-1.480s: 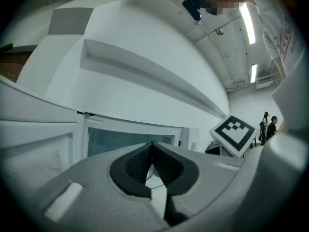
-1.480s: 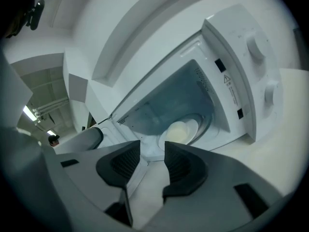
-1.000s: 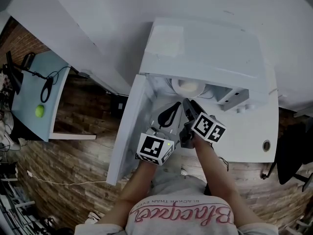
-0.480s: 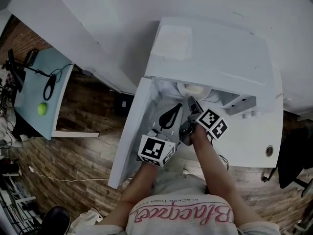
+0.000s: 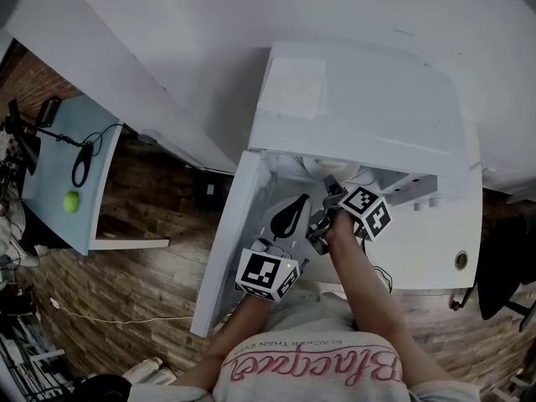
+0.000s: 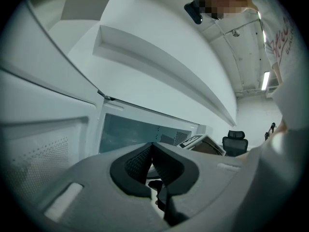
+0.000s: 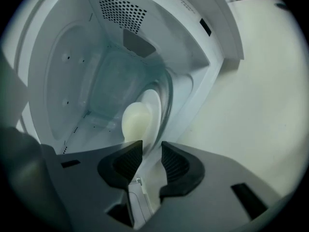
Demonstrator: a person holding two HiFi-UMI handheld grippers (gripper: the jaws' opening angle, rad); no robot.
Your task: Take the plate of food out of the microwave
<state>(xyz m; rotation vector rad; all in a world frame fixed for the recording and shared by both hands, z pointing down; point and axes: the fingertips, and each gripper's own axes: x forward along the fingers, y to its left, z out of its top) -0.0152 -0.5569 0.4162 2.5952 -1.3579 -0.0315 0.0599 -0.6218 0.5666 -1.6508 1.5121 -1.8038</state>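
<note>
The white microwave (image 5: 360, 99) stands with its door (image 5: 224, 241) swung open to the left. Inside, a white plate (image 7: 153, 111) rests on the glass turntable (image 7: 166, 88) with a pale mound of food (image 7: 134, 121) on it. In the head view the plate (image 5: 328, 168) shows just under the microwave's top edge. My right gripper (image 7: 151, 148) reaches into the cavity, its jaws closing with the plate's near rim between them, a gap still showing. In the head view it (image 5: 332, 187) is at the opening. My left gripper (image 6: 152, 147) is shut and empty, held by the door (image 5: 289, 216).
The microwave sits on a white table (image 5: 435, 241) with a round grommet (image 5: 461, 260). A pale blue side table (image 5: 59, 182) at the left holds a green ball (image 5: 71, 201) and a black cable. A black chair (image 5: 502, 266) stands at the right over the wooden floor.
My right gripper has pushed deeper into the microwave toward the plate. The left gripper has stayed near the open door.
</note>
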